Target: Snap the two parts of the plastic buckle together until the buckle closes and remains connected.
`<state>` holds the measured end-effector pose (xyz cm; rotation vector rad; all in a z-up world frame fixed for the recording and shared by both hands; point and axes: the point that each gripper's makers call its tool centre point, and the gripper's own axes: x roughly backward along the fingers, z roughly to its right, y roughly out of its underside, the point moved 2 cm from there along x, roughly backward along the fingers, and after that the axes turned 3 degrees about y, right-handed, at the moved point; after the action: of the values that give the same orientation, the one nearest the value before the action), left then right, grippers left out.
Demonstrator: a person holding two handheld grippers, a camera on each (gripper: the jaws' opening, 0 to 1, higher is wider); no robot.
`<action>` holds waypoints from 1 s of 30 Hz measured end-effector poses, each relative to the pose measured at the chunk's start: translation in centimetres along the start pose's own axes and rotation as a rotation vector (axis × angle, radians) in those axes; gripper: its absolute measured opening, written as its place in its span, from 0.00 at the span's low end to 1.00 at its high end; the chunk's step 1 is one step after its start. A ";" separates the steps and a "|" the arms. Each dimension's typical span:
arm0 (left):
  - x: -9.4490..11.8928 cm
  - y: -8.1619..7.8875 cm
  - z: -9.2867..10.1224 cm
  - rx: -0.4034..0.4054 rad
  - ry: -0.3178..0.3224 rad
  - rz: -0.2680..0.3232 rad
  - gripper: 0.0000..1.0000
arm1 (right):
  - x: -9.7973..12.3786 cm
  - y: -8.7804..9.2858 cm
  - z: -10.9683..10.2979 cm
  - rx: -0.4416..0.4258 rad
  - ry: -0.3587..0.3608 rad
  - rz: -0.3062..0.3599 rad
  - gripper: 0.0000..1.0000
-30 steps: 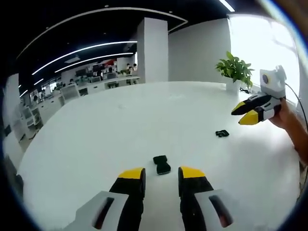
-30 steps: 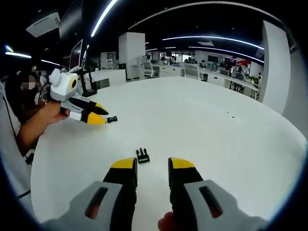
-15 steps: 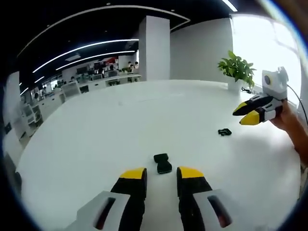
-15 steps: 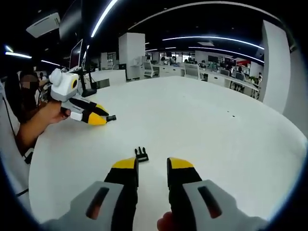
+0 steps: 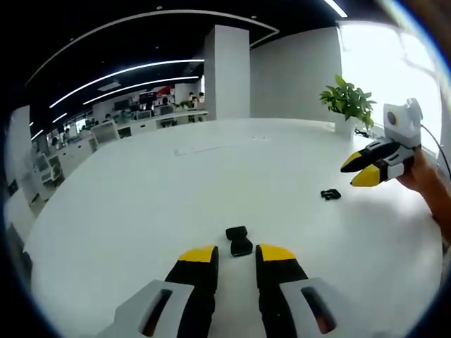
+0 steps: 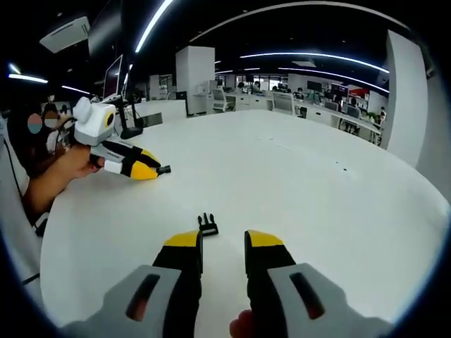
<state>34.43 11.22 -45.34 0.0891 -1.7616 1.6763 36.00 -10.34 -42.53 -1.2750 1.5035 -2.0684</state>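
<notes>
Yellow-tipped jaws of the left hand-held gripper [image 5: 235,255] stand parted and empty just short of the socket half of the buckle [image 5: 238,240] on the white table [image 5: 141,204]. The right hand-held gripper [image 6: 221,241] is likewise agape beside the pronged half [image 6: 207,224]. Nothing is picked up or joined yet. No writing is legible.
</notes>
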 end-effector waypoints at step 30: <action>0.1 -0.2 0.2 0.004 -0.001 0.012 0.14 | -0.5 0.3 -0.5 0.000 -0.023 -0.009 0.24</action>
<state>34.37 11.02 -45.16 0.0815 -1.7634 1.6886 35.78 -9.82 -43.09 -1.3031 1.4904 -2.0524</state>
